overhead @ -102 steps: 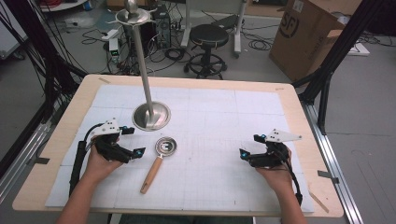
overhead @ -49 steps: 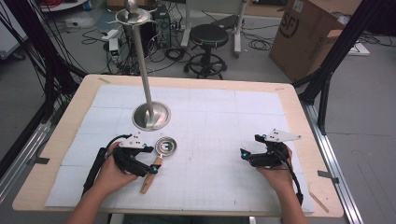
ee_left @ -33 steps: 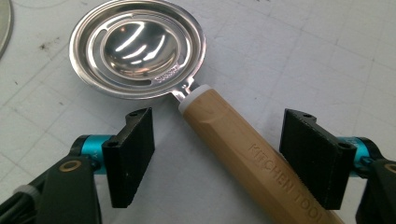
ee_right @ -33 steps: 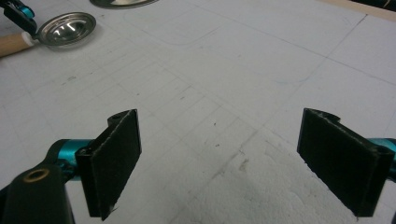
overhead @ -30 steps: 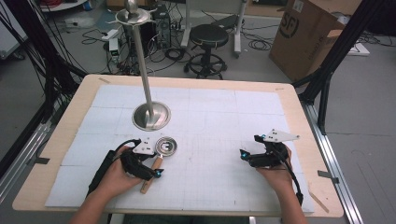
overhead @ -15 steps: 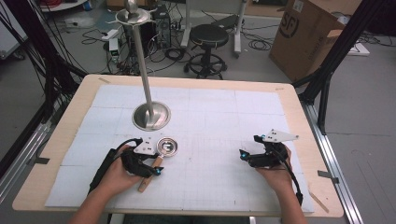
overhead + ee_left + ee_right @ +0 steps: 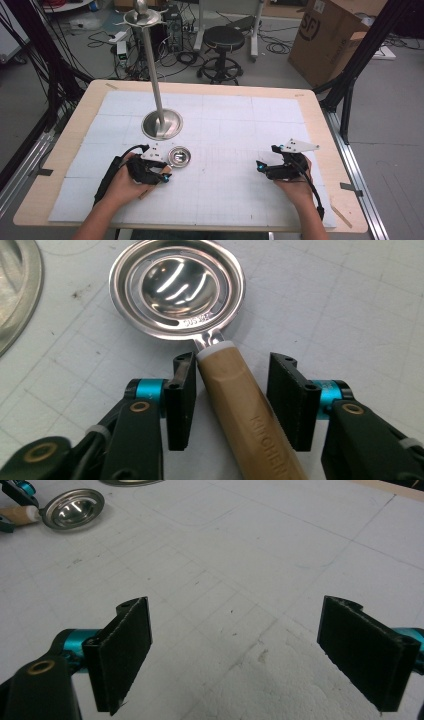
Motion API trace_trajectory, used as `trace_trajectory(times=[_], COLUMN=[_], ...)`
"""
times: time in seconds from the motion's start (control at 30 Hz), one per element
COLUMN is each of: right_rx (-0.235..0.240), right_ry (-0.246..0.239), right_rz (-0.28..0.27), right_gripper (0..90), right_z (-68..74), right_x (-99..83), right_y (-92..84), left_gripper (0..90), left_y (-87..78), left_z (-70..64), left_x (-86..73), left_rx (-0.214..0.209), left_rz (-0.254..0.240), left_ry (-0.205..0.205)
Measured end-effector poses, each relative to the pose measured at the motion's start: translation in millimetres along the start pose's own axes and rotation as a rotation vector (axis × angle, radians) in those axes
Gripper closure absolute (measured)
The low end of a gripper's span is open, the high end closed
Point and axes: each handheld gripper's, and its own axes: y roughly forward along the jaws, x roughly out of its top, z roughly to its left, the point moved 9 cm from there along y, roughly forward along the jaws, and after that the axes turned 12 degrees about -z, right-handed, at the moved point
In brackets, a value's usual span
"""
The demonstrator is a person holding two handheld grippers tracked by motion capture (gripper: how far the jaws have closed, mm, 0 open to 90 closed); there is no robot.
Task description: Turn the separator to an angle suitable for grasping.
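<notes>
step: grasp in progress | left hand-held gripper [image 7: 231, 390] jaws just been closing around wooden handle of strainer spoon [image 7: 179, 292], one pad touching, other apart, not clamped | spoon flat on desk [image 7: 310, 105] near front-left, by stand base [image 7: 161, 125] | right hand-held gripper [image 7: 250, 645] open, empty | left: clamp, lift

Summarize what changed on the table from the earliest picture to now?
The left tongs moved right from the table's left to the wooden-handled steel strainer spoon, straddled its handle and have just been closing; one pad touches, the other shows a gap. The spoon barely shifted. The right tongs stayed open in place; the steel pole stand is unmoved.
</notes>
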Motion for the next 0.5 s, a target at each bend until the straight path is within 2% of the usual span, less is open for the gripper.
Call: trace_trajectory(times=[0.17,0.27,0.3,0.5], right_rx=[0.001,-0.005,-0.005,-0.005], right_ry=[0.001,-0.002,-0.002,-0.004], right_rz=[-0.001,0.004,0.004,0.002], right_gripper=[12.8,12.8,12.8,12.9], right_z=[0.6,-1.0,-1.0,-1.7], right_x=[0.2,-0.6,-0.6,-0.6], right_y=[-1.2,-1.6,-1.6,-1.3], left_gripper=[51.0,53.7,53.7,58.4], left_y=[-2.6,-2.8,-2.7,-3.1], left_z=[-0.1,1.7,1.2,2.5], left_x=[0.0,-2.0,-1.8,-0.6], left_rx=[0.0,0.005,-0.006,0.019], left_rz=[0.0,0.012,0.009,0.019], left_ry=[-0.001,-0.014,-0.014,0.009])
